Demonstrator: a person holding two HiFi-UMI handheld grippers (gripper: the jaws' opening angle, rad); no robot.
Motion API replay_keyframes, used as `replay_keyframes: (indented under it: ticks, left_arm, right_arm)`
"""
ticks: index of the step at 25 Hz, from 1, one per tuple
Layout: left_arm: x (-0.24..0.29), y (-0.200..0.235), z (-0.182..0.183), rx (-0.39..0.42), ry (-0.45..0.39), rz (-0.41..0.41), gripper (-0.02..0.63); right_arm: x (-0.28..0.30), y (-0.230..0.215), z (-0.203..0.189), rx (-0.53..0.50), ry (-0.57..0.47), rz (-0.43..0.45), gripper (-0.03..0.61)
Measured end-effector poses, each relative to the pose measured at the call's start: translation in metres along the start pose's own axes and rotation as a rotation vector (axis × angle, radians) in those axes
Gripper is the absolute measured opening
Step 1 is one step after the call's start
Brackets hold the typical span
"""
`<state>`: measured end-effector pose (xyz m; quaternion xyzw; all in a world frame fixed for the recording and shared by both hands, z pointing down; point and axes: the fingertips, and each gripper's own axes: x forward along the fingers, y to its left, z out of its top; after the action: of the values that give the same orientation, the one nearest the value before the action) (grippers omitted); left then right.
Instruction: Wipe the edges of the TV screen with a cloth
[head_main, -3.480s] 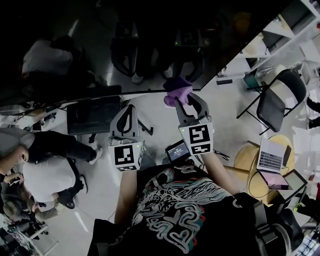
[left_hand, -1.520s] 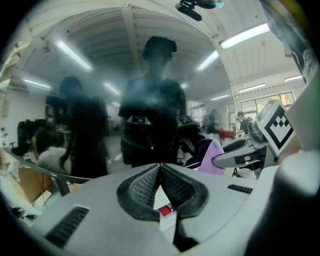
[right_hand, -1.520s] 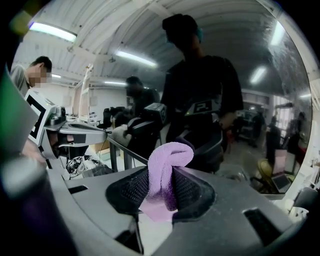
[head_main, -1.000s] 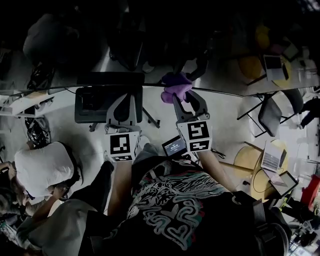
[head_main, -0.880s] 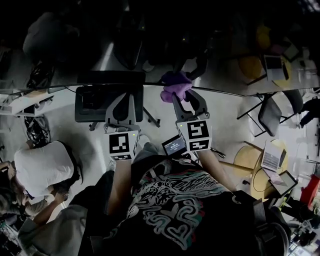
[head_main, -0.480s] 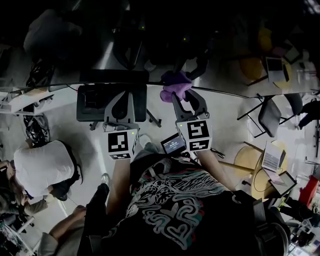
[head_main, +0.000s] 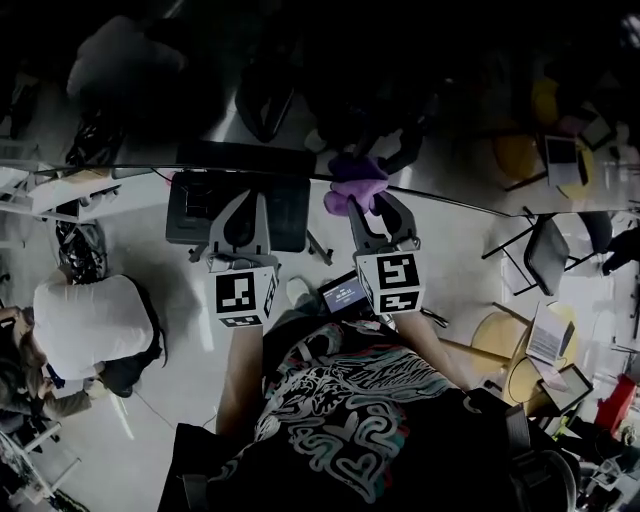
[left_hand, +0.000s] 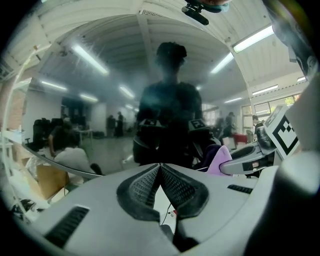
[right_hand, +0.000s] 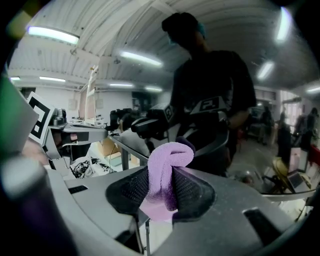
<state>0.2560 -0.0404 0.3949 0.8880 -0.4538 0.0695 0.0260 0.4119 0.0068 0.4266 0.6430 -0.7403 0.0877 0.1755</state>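
Note:
The dark, glossy TV screen (head_main: 450, 90) fills the top of the head view, and its lower edge (head_main: 470, 202) runs across the picture. My right gripper (head_main: 362, 200) is shut on a purple cloth (head_main: 355, 183) that rests against this edge. In the right gripper view the cloth (right_hand: 169, 162) sticks up, folded, between the jaws (right_hand: 162, 186), and the screen (right_hand: 250, 115) mirrors the person. My left gripper (head_main: 243, 203) hangs just left of it, near the same edge. Its jaws (left_hand: 160, 170) are shut with nothing between them. The cloth (left_hand: 220, 160) shows at the right of the left gripper view.
A person in a white top (head_main: 90, 320) crouches at the lower left beside a desk (head_main: 60, 190). A black box (head_main: 285, 210) lies under the left gripper. A small lit device (head_main: 345, 293) sits between my arms. A folding chair (head_main: 548, 252) and a round yellow table (head_main: 500, 345) stand at the right.
The right gripper and cloth have slid slightly right and down along the screen's lower edge, with the left gripper keeping beside it. The legs at the lower left are gone from view.

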Motion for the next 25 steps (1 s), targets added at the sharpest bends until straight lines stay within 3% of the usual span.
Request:
replay_keyframes:
  ticks: [14,25]
  left_arm:
    - [-0.005,-0.015,0.002,0.038,0.048,0.122,0.018]
    - [-0.018,0.006,0.007,0.038,0.041,0.169,0.018]
  right_arm:
    - [0.002,0.002,0.003,0.032,-0.01,0.04,0.153]
    - [0.006,0.019,0.011,0.03,-0.023,0.095,0.153]
